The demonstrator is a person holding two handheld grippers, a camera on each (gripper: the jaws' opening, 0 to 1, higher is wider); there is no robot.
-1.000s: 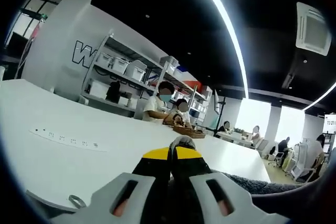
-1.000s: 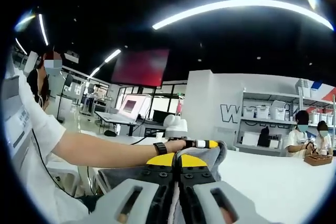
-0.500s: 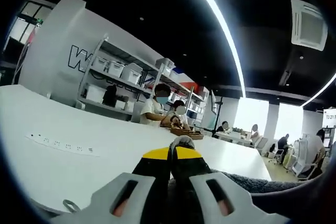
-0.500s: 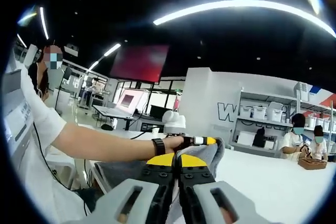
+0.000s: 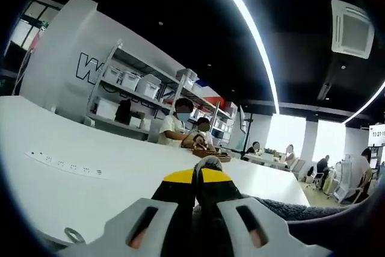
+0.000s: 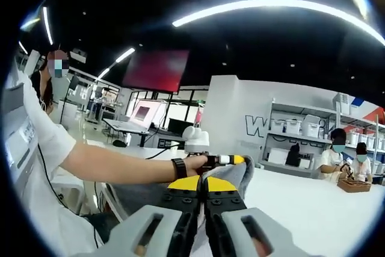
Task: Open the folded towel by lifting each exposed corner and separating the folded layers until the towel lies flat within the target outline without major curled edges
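Above the white table (image 5: pixel 90 179), both grippers pinch the grey towel (image 6: pixel 231 176): left gripper (image 5: pixel 201 176) and right gripper (image 6: pixel 204 186) clamp corners. Fabric appears soft, limp; corners suit gripping.

A white table (image 5: pixel 90 179) stretches toward metal shelves (image 5: pixel 129 97) loaded with white bins (image 5: pixel 147 85). Two masked people (image 5: pixel 180 127) sit at the far end beside a wooden tray (image 5: pixel 210 153). A light strip (image 5: pixel 252 34) crosses the dark ceiling. A red screen (image 6: pixel 155 71) hangs overhead.
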